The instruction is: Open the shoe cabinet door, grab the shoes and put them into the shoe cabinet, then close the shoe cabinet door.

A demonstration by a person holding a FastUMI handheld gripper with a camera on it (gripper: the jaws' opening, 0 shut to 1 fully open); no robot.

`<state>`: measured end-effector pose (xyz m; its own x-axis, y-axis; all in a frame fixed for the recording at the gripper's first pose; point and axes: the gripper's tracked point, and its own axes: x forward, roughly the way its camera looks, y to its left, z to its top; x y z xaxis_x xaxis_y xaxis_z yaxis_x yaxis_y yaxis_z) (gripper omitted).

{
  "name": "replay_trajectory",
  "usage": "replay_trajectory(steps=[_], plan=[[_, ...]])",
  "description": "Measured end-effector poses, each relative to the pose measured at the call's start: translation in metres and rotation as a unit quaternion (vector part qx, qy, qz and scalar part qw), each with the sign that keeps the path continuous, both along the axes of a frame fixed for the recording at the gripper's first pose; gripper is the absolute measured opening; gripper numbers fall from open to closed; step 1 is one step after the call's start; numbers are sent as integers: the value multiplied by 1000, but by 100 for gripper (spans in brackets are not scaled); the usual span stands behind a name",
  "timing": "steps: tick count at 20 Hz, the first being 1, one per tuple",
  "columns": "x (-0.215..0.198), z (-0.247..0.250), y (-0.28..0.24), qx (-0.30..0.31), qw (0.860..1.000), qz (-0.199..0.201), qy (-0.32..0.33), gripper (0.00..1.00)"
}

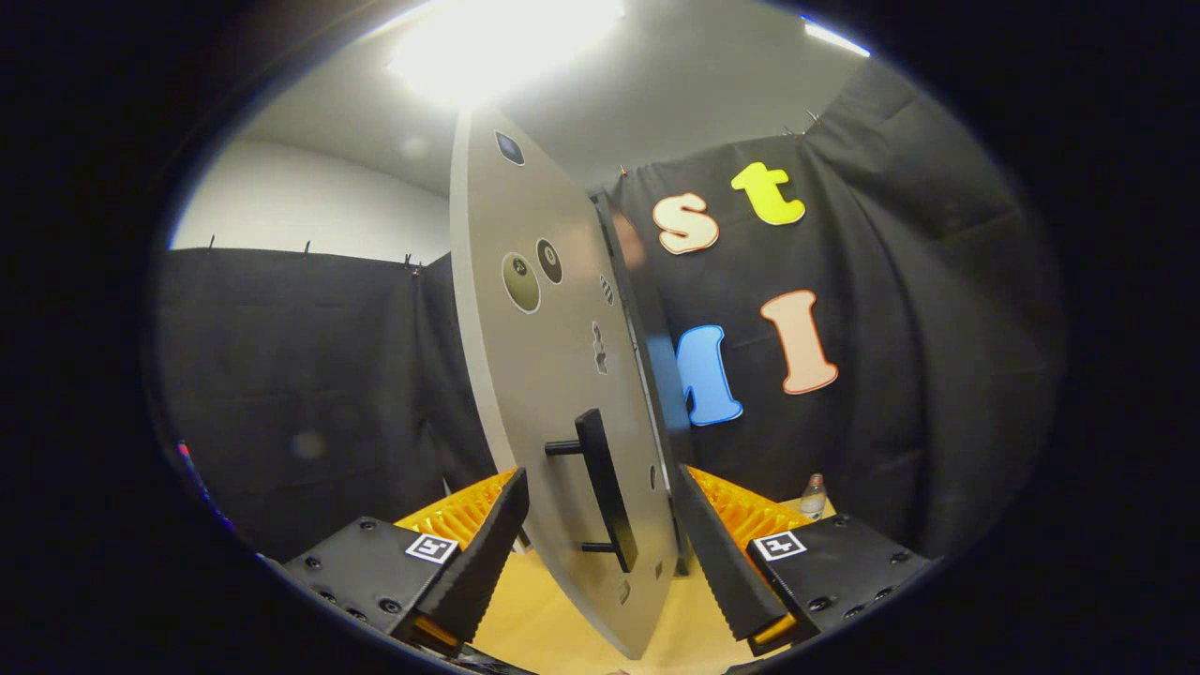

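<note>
The grey shoe cabinet door (553, 375) stands swung out toward me, seen almost edge-on, with round stickers on its face. Its black bar handle (605, 487) sits upright on two short posts, right between my fingertips. My gripper (600, 478) is open, one finger (487, 553) on each side of the handle. The right finger (717, 562) lies close to the door's edge, and I cannot tell whether it touches. The door hides the inside of the cabinet.
A light wooden surface (553, 609) runs under the door and the fingers. A small clear bottle (814, 497) stands beyond the right finger, by the black cloth wall (900, 375). More black cloth (309, 375) hangs to the left of the door.
</note>
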<state>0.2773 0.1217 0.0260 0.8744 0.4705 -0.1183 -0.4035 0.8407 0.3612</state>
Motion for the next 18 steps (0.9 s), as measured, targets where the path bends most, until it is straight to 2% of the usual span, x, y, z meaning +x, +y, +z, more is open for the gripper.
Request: replay_trajectory(steps=[5, 11, 18], plan=[[8, -8, -6, 13, 1000, 24, 8, 97], [14, -17, 10, 2, 996, 85, 13, 97], [34, -27, 32, -6, 993, 114, 17, 97]])
